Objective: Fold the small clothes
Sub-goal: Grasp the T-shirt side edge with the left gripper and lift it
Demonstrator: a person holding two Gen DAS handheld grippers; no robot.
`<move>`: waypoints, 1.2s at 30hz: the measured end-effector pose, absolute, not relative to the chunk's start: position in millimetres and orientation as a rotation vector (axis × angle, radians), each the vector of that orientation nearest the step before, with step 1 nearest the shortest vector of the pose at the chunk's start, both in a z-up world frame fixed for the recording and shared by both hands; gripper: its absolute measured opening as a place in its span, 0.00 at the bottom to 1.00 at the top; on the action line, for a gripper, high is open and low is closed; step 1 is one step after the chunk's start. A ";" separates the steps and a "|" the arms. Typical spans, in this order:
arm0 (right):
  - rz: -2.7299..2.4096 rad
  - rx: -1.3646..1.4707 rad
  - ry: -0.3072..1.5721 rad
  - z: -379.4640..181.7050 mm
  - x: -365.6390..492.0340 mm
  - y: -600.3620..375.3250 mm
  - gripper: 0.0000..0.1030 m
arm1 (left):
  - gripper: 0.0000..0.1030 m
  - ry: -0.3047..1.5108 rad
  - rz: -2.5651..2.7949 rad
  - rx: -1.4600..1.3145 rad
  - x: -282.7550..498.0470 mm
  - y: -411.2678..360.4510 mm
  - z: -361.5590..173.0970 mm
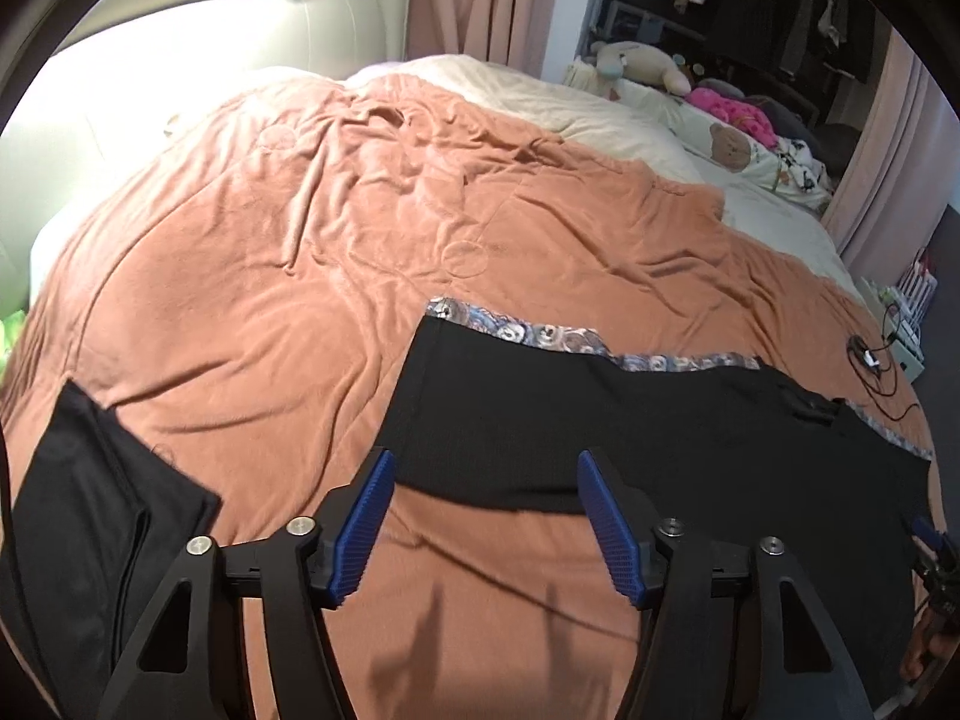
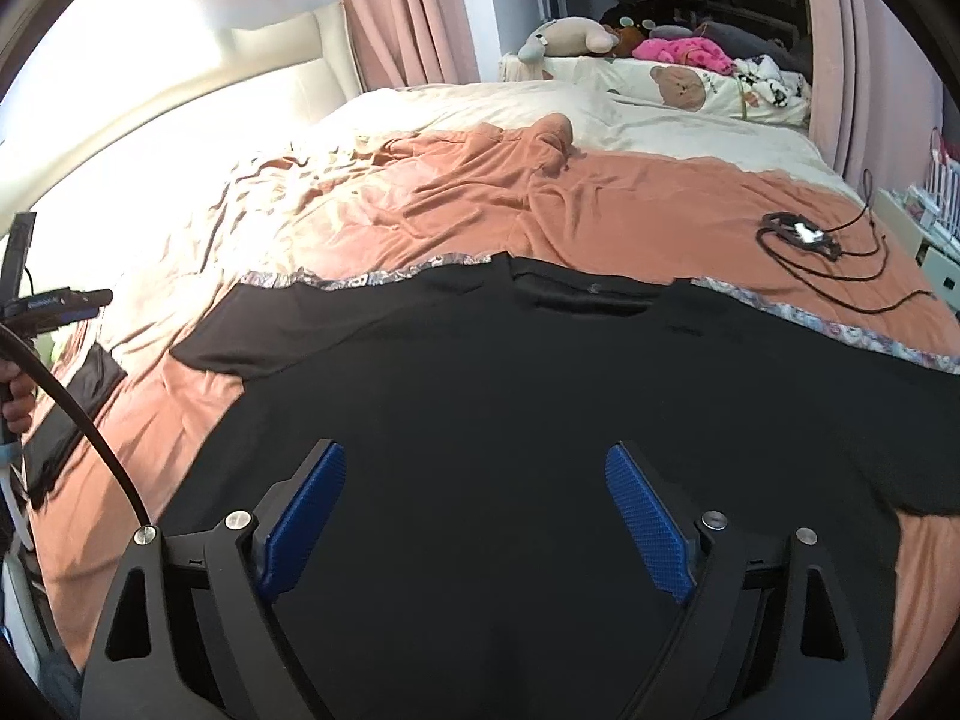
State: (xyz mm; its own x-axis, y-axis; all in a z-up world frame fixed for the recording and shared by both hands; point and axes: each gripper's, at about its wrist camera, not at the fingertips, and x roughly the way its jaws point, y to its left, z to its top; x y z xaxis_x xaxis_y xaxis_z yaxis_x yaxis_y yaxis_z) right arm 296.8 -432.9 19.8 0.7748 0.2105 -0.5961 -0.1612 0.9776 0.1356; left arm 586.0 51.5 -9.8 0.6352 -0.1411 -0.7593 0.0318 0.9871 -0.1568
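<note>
A black T-shirt (image 2: 540, 390) lies spread flat on the orange blanket (image 1: 300, 252), its collar (image 2: 588, 294) toward the far side. One sleeve (image 1: 510, 414) reaches out to the left. My left gripper (image 1: 485, 459) is open, hovering at that sleeve's near hem with nothing pressed between its blue pads (image 1: 360, 534). My right gripper (image 2: 475, 451) is open above the shirt's body, and its pads (image 2: 306, 522) grip nothing. A folded black garment (image 1: 90, 510) rests on the blanket at the left.
A patterned cloth (image 1: 540, 339) peeks out from under the shirt's far edge. A black cable with a small device (image 2: 804, 237) lies on the blanket at the right. Pillows and plush toys (image 2: 678, 84) sit at the far end, and pink curtains (image 2: 408, 12) hang behind.
</note>
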 end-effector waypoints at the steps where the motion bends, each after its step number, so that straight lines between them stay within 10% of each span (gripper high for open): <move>1: 0.208 0.085 0.655 19.8 302.6 -430.8 0.85 | 0.62 0.886 -0.098 -0.128 593.6 52.5 -13.3; 15: 0.284 0.161 0.708 14.9 407.5 -369.4 0.84 | 0.61 1.045 -0.061 -0.209 677.9 82.0 -86.7; 29: 0.297 0.300 0.838 -37.3 488.8 -345.3 0.53 | 0.55 1.133 -0.062 -0.273 720.9 94.0 -139.9; 31: 0.297 0.306 0.844 -40.6 492.6 -341.6 0.53 | 0.45 1.123 -0.040 -0.243 723.1 92.2 -141.4; 33: 0.301 0.301 0.853 -44.1 497.5 -336.9 0.53 | 0.14 1.122 -0.025 -0.238 725.5 92.7 -140.1; 36: 0.314 0.265 0.861 -46.6 500.1 -330.4 0.53 | 0.09 1.104 -0.067 -0.271 723.2 94.0 -129.9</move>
State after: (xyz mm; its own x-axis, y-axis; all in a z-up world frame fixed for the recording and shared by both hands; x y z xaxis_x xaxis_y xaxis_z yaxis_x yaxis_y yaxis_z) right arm 500.1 -330.4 -46.6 0.6113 0.3742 -0.6974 -0.1630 0.9218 0.3518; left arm 723.2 94.0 -129.9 0.4513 -0.1878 -0.8724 -0.0806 0.9650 -0.2495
